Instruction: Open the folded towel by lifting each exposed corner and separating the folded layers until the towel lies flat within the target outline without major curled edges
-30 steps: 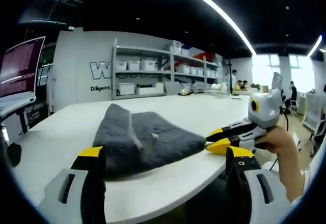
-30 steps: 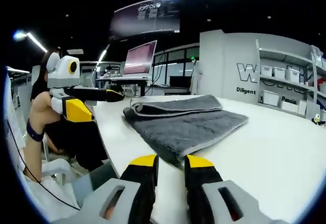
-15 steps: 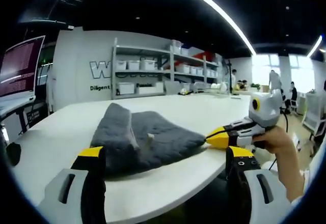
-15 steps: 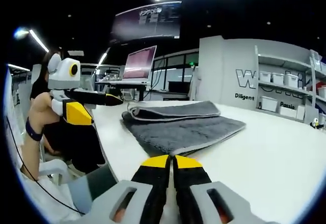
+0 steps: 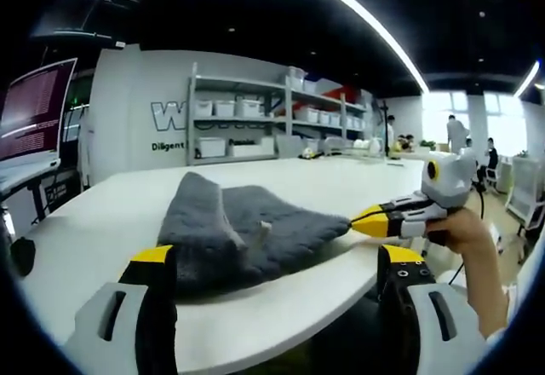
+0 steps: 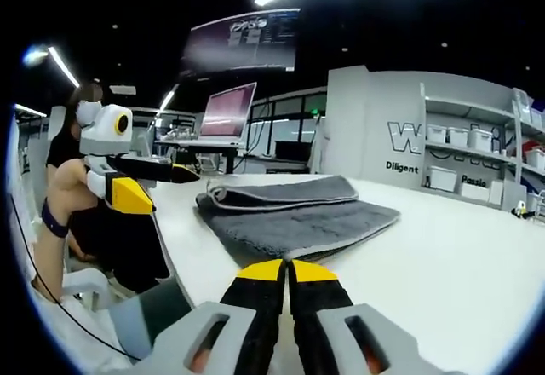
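Observation:
A dark grey folded towel (image 5: 247, 230) lies on the white table (image 5: 102, 213), with a thicker folded ridge along its left side. My left gripper (image 5: 277, 256) stands open in front of it, jaws wide apart and holding nothing. My right gripper (image 5: 358, 220) comes in from the right, shut on the towel's right corner, which is raised slightly. In the right gripper view the towel (image 6: 289, 217) spreads ahead, its near corner pinched at my shut right gripper (image 6: 285, 266). The left gripper (image 6: 189, 170) hovers at the towel's far left edge.
A person's hand (image 5: 464, 230) holds the right gripper off the table's near edge. Shelves with white bins (image 5: 238, 111) line the back wall. A monitor (image 5: 34, 111) stands at the left. Bare table (image 6: 443, 256) stretches to the right of the towel.
The right gripper went from open to shut on the towel's near corner and has lifted it slightly. The left gripper stayed open and in place.

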